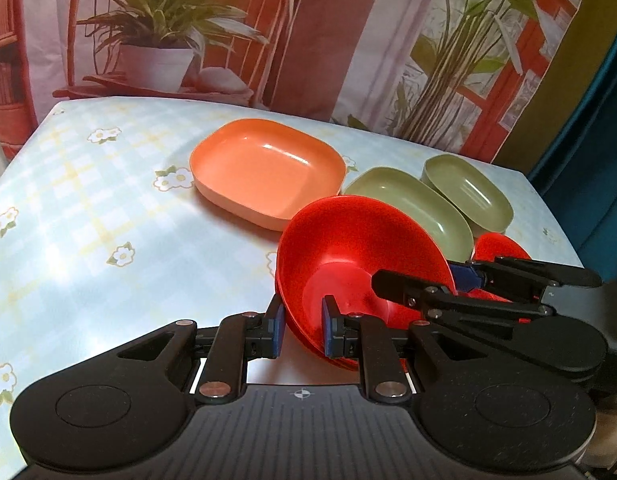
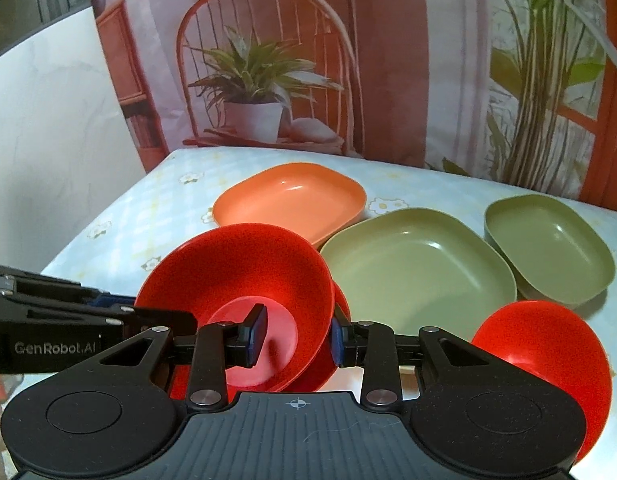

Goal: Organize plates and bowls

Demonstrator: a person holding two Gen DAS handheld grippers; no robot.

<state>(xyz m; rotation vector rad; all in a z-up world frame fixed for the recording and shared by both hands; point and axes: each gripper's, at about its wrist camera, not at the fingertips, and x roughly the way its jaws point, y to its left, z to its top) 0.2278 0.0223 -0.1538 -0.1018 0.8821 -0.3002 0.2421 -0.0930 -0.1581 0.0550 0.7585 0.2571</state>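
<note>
**Inspector:** Left gripper straddles the near wall of the tilted red bowl, one pad each side, seemingly clamped. Right gripper pinches that bowl's opposite wall.

**Clerk:** Step in hand?

**Inspector:** By my judgement, nesting red bowls; a second rim shows beneath. Next, level it and seat it squarely.

**Clerk:** Surroundings?

**Inspector:** Beyond the red bowl: orange plate, green plate, green bowl. Right of it, another red bowl, partly cut off. Pad contact unclear.

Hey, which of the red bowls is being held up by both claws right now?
The tilted red bowl stack, gripped at opposite rims; the other red bowl sits untouched on the right.
</note>
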